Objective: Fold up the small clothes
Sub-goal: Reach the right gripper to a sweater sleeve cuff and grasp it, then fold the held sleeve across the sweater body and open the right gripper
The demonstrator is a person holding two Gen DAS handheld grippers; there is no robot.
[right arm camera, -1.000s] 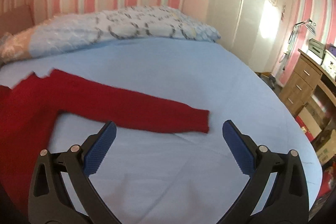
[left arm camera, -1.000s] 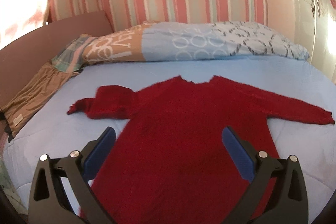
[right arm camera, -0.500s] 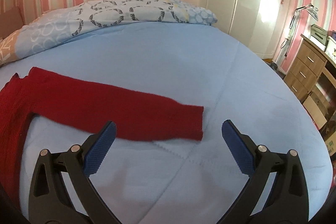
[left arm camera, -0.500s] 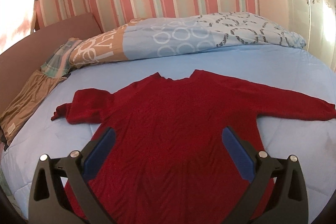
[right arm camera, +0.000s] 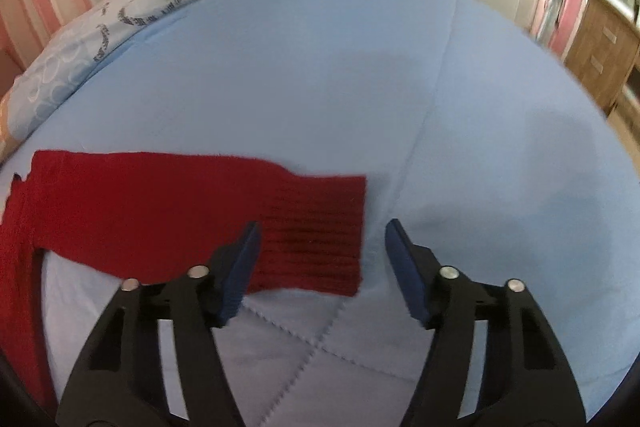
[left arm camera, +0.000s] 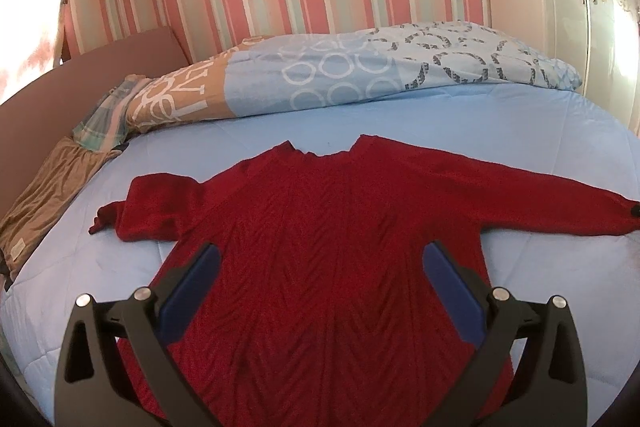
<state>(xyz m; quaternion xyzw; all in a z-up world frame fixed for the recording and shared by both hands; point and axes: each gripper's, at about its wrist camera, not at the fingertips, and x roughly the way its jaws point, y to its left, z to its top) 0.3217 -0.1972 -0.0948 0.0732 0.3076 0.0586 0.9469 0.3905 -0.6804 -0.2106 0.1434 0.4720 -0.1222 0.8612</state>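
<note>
A red knitted sweater lies flat on the light blue bed cover, neck toward the pillows. Its left sleeve is folded back on itself, and its right sleeve stretches out to the right. My left gripper hovers wide open over the sweater's body, holding nothing. In the right wrist view the ribbed cuff of the right sleeve lies between the jaws of my right gripper, which are closing. The pads do not press on the cuff. A dark tip of the right gripper shows at the sleeve end.
A patterned blue and tan duvet is rolled along the head of the bed under the striped wall. A brown cloth and a plaid cloth lie at the left edge. A wooden dresser stands right of the bed.
My right gripper has dropped toward the sleeve's cuff, tilted further down, and narrowed its jaws around it. My left gripper slid over the sweater's body, then held still.
</note>
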